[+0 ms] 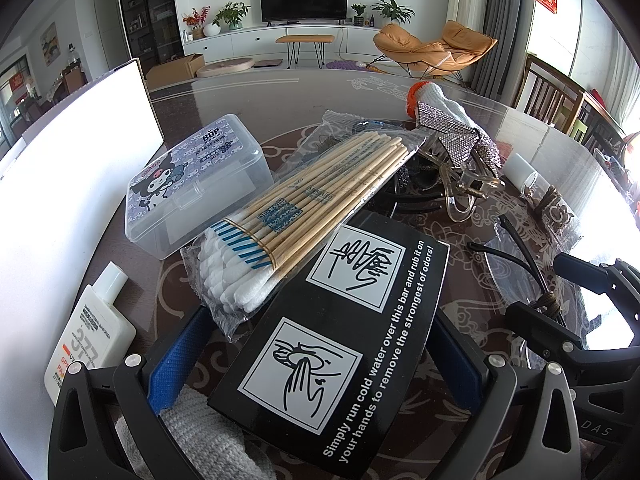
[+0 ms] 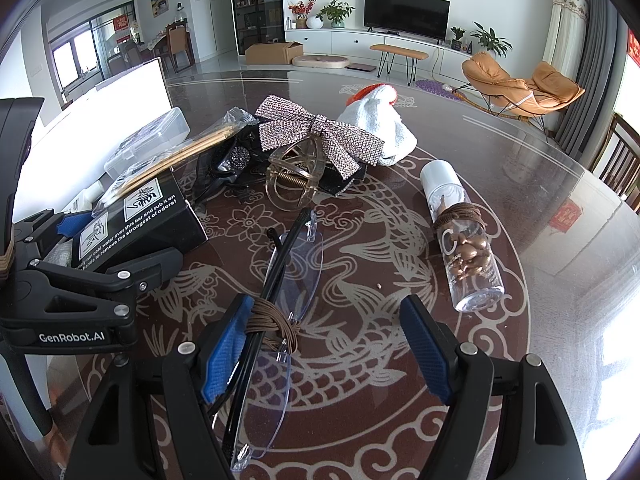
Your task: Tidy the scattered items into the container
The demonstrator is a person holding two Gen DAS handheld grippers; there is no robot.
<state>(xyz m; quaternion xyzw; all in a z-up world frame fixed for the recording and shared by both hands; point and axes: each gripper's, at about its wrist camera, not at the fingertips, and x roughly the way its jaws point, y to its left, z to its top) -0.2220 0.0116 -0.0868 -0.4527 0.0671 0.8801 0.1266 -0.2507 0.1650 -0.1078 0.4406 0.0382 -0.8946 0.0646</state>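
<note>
My left gripper [image 1: 316, 344] is wide apart around a black box with white hand-washing pictures [image 1: 340, 344]; its blue pads flank the box's sides, and I cannot tell if they press it. A bag of cotton swabs [image 1: 304, 216] lies across the box's far end. My right gripper [image 2: 332, 344] is open over folded rimless glasses [image 2: 276, 312] bound with a brown hair tie [image 2: 276, 326]; the tie touches the left pad. The white container [image 1: 76, 184] stands at the left.
On the patterned round table [image 2: 540, 184] lie a clear cartoon-printed box [image 1: 192, 188], a sunscreen tube [image 1: 92, 328], a rhinestone bow clip [image 2: 320, 136], a clear claw clip [image 2: 296, 184], a white knit glove [image 2: 380, 120] and a clear bottle of brown beads [image 2: 468, 248].
</note>
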